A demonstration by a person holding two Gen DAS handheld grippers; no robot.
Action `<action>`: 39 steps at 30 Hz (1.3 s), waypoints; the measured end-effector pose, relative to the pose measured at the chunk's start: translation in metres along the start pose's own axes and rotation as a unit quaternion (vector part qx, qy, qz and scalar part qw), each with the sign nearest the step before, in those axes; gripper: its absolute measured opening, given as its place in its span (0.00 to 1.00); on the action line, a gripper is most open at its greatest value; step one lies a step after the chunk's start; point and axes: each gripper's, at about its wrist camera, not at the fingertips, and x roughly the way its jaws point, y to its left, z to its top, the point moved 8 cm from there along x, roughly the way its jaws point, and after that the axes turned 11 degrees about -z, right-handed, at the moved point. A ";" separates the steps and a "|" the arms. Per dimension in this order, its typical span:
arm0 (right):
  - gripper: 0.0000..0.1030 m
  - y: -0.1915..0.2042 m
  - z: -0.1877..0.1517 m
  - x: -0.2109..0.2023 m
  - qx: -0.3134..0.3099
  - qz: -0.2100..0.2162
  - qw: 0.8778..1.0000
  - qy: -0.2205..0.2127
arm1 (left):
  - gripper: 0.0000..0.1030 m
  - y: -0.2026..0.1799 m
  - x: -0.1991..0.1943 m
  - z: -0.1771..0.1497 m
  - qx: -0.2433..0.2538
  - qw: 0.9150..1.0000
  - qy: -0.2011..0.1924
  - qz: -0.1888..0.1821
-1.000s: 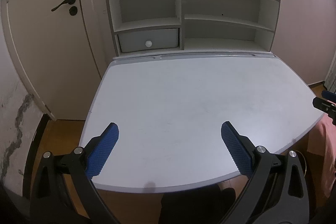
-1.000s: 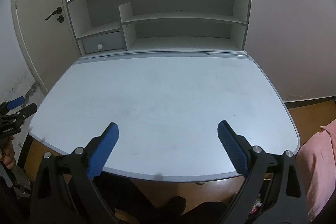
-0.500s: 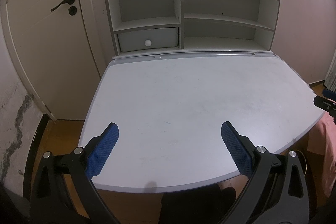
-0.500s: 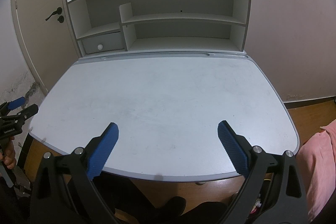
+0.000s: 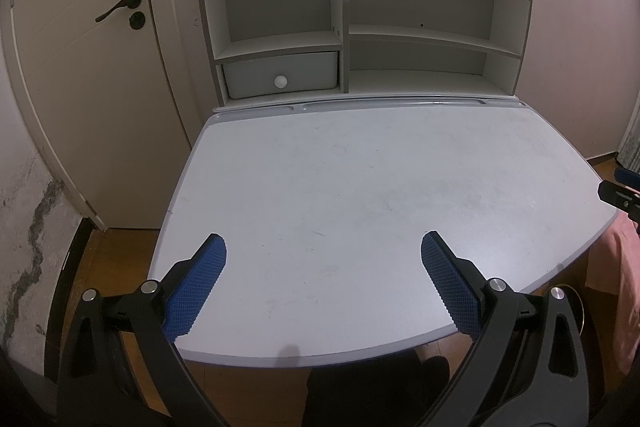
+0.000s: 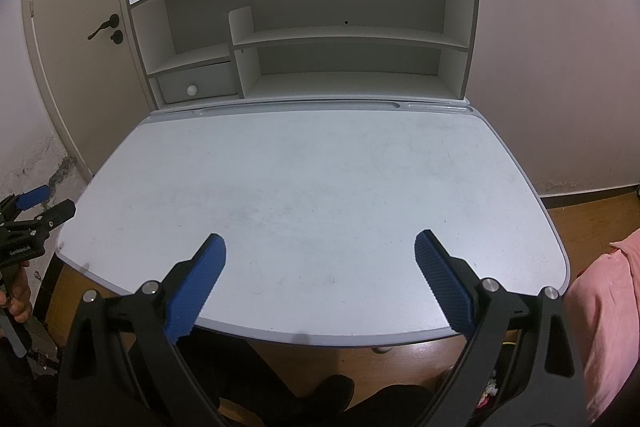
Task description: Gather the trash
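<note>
My left tongs and right tongs both spread wide, gripping nothing, over pale bench.

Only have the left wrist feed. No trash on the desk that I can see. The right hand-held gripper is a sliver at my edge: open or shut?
Observer: Open. The right hand-held gripper has its blue pads spread wide over the near edge of the desk, with nothing between them.
Operator: Anything on the floor on that side?
Observer: A small colourful thing shows low by the desk's near edge. It is too small to identify.
Operator: How does my gripper look from there?
Observer: The left hand-held gripper is off the desk's left corner, with its jaws apart.
</note>
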 end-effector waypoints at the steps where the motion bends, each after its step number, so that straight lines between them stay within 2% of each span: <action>1: 0.89 0.000 0.000 0.000 0.000 0.000 1.000 0.000 | 0.92 0.000 0.000 0.000 0.000 1.000 0.000 0.000; 29: 0.89 0.000 0.003 0.000 0.000 -0.001 1.000 0.000 | 0.92 -0.003 0.004 -0.001 0.017 1.000 -0.001 -0.002; 39: 0.89 0.000 0.004 0.001 0.001 -0.001 1.000 -0.002 | 0.92 0.000 0.006 0.003 0.008 1.000 0.002 -0.006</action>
